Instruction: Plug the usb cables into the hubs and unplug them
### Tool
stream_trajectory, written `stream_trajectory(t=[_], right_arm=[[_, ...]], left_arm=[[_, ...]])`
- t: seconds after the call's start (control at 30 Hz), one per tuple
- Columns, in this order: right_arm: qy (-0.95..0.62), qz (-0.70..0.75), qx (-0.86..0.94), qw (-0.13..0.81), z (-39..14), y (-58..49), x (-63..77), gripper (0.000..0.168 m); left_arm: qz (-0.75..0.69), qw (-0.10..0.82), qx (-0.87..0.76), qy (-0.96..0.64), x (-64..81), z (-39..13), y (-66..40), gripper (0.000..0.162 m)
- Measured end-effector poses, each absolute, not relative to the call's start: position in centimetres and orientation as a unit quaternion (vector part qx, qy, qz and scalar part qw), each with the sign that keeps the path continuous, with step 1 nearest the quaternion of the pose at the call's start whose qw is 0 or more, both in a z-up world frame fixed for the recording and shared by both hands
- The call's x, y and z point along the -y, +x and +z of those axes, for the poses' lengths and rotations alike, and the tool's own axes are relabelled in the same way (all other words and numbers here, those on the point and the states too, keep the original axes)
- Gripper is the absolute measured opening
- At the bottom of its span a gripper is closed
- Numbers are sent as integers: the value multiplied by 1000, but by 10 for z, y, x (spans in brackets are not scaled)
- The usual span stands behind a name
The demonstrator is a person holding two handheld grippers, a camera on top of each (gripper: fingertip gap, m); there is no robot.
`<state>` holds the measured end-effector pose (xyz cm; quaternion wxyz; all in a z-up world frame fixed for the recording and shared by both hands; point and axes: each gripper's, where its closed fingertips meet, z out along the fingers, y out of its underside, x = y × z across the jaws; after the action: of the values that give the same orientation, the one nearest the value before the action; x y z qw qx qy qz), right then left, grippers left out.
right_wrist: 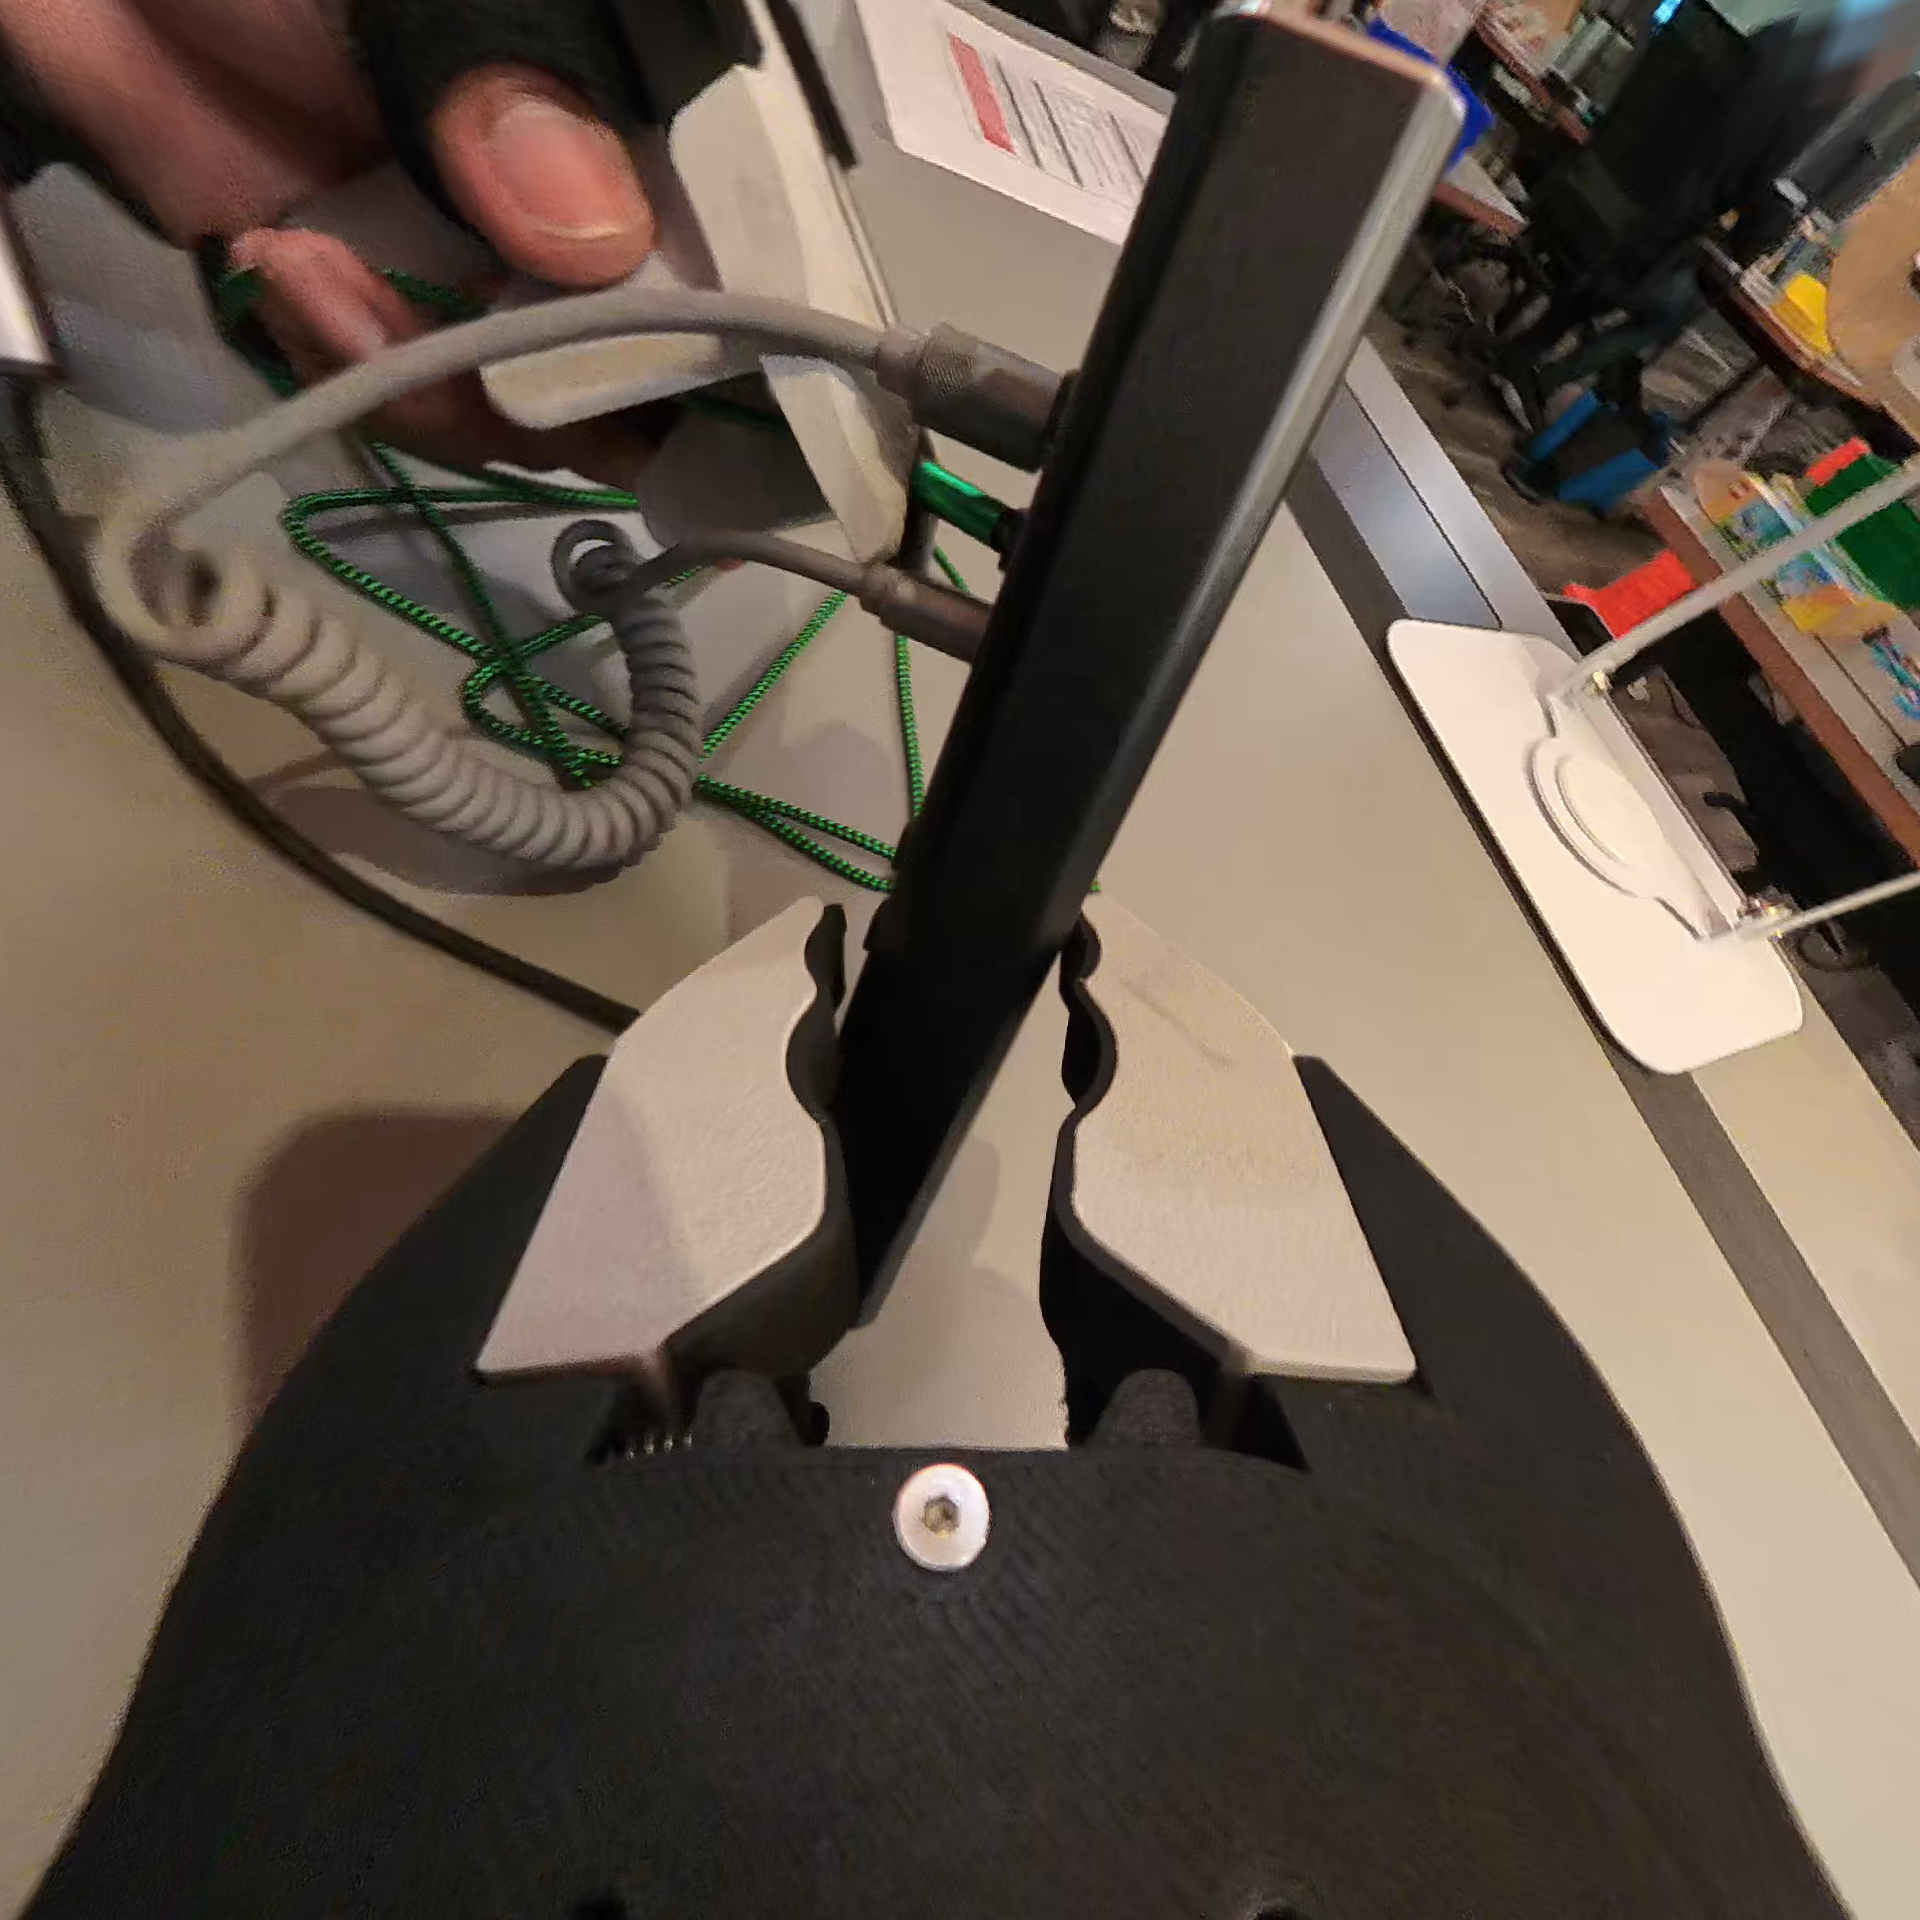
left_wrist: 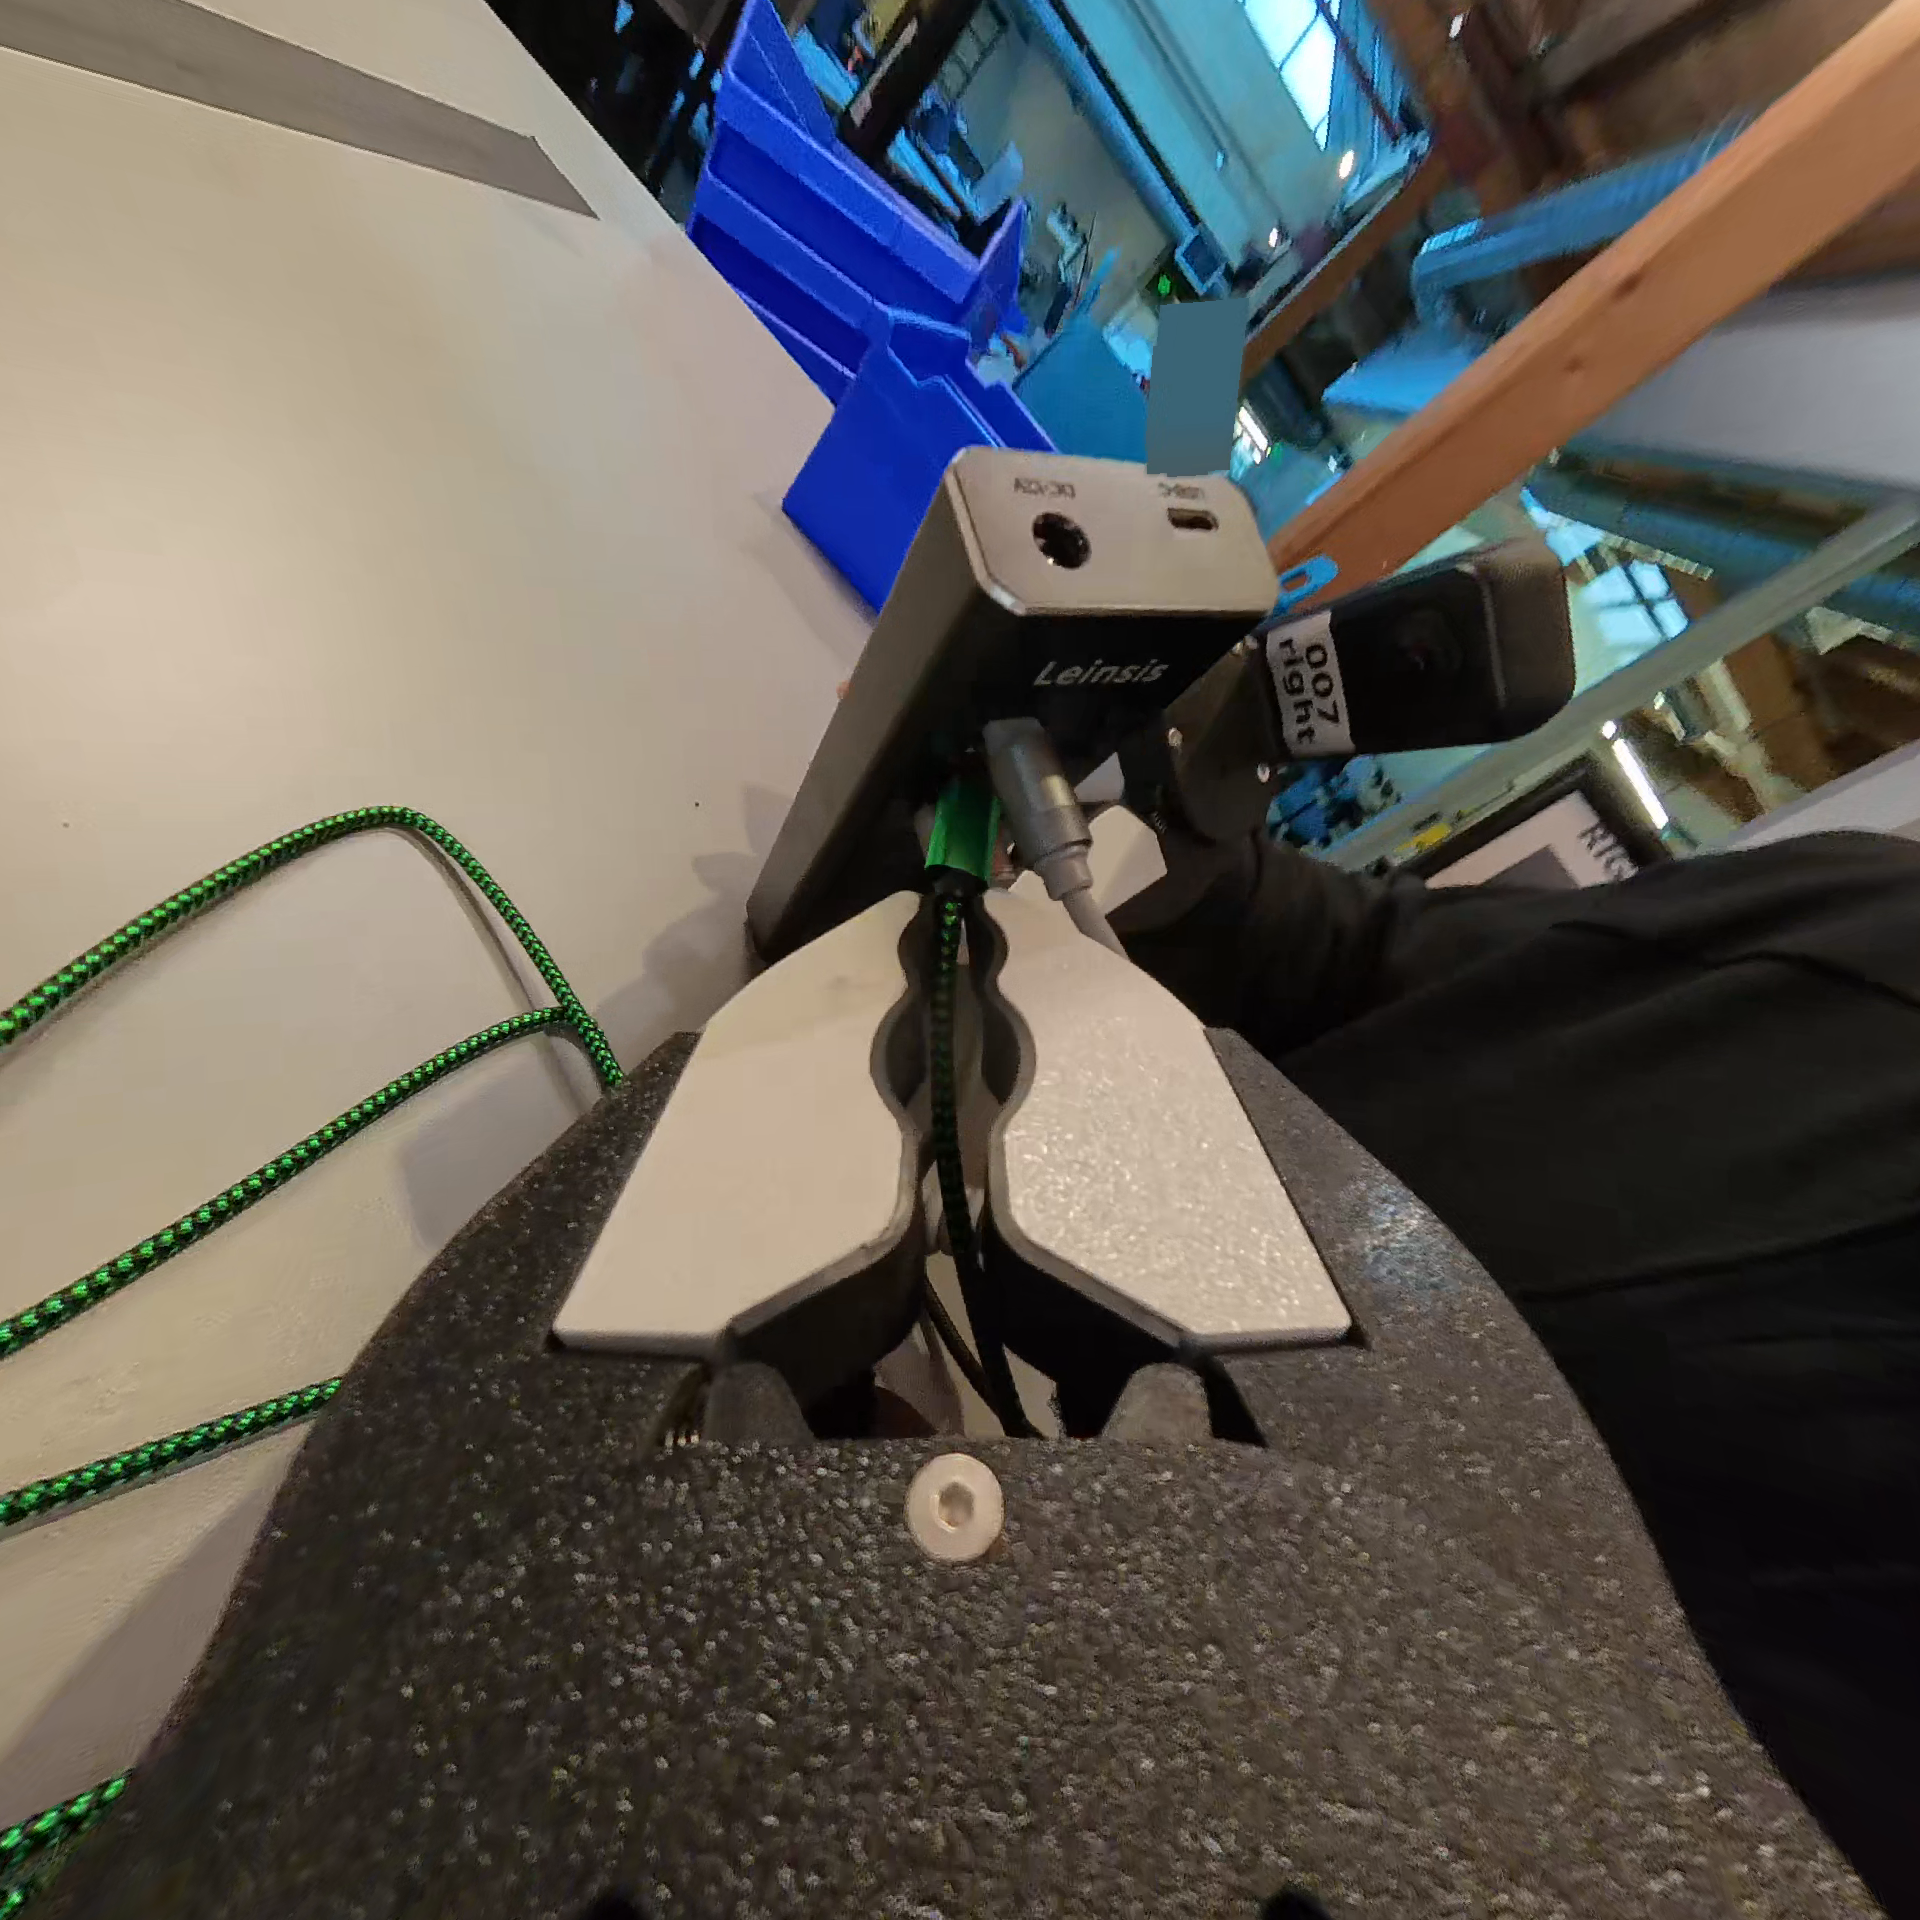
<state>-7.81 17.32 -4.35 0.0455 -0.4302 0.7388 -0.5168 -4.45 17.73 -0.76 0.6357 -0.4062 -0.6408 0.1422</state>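
Right gripper (right_wrist: 951, 1049) clamping the upright hub (right_wrist: 1143, 582) above the table (right_wrist: 1299, 831), left gripper (left_wrist: 951, 997) pinching the green cable (left_wrist: 948, 1049) behind its seated plug — probably unplugging, needing a straight pull.

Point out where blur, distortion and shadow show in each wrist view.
Left wrist view: wide-angle bending curves the table edge and tilts the background, which is smeared; the hub and green braided cable in the left gripper are sharp. Right wrist view: the hand at top left is blurred; a soft shadow lies on the table left of the right gripper.
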Motion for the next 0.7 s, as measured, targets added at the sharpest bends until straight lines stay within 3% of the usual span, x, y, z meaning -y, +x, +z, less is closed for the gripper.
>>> stream_trajectory(t=[0.27,0.7], right_arm=[[-430,-516,-737,75,-43,-71,-191,41],[-366,-543,-754,-54,-43,-71,-197,38]], left_arm=[[154,592,651,-450,-189,-1,-42,4],[201,477,667,-536,-203,5,-40,4]])
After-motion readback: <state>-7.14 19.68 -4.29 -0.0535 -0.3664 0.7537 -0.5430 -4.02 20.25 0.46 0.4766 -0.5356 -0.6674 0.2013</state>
